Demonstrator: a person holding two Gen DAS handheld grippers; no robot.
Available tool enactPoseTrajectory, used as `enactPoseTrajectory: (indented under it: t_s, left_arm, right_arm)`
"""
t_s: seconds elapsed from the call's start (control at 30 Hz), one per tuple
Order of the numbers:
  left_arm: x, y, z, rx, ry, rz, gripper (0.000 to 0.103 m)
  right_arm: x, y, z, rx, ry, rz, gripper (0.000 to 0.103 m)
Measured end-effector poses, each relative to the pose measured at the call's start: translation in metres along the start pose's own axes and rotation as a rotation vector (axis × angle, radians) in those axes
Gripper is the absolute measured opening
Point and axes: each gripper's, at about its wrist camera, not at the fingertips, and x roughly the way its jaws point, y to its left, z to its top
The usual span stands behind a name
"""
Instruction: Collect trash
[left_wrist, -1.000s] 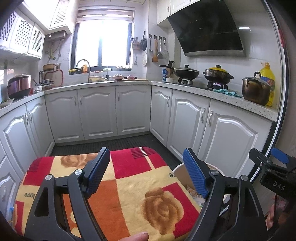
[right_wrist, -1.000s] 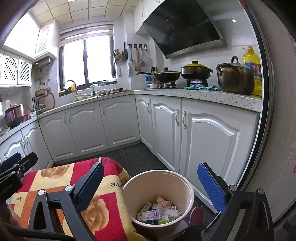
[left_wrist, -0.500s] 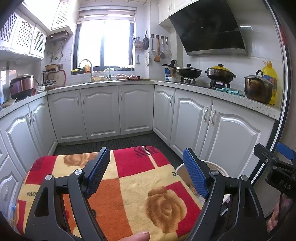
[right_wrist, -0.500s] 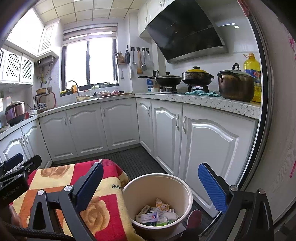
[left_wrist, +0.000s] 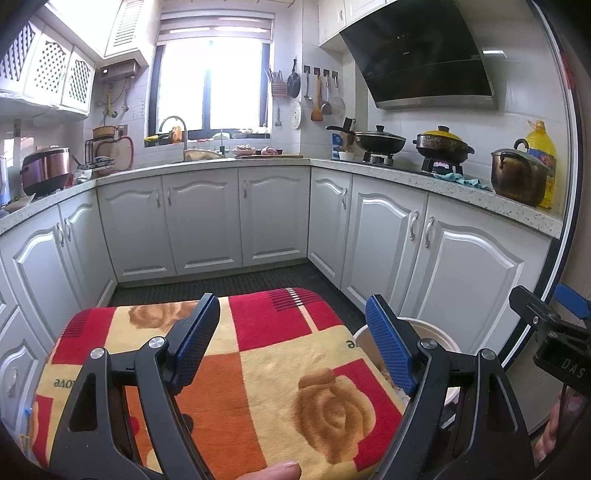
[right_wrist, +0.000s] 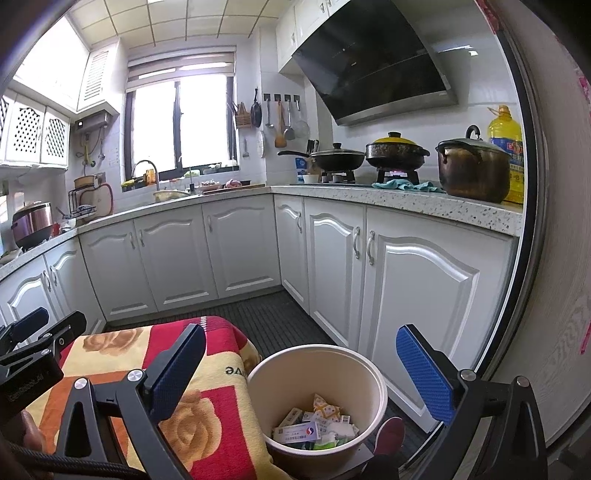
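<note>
A cream round bin stands on the floor to the right of a blanket-covered table. Inside it lie several small boxes and wrappers. My right gripper hangs open above the bin and the table's edge, nothing between its blue pads. My left gripper is open over the red, orange and cream blanket, and is empty too. In the left wrist view the bin peeks out behind the right finger. The right gripper's tip shows at that view's right edge.
White kitchen cabinets ring a dark floor mat. Pots and an oil bottle stand on the right counter close by. A red shoe rests beside the bin. A fingertip shows at the bottom edge.
Both views have shifted a little; the right gripper has drifted slightly so the bin sits a bit lower and more central. Both stay open and empty.
</note>
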Motion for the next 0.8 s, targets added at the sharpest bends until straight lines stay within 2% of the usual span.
enactPoseTrajectory:
  t_s: [0.8]
  left_arm:
    - [0.0015,0.0051,-0.0028,-0.013,0.013,0.011,0.081]
  right_arm:
    - [0.0053,0.0019,0.0001,-0.006,0.017,0.005,0.102]
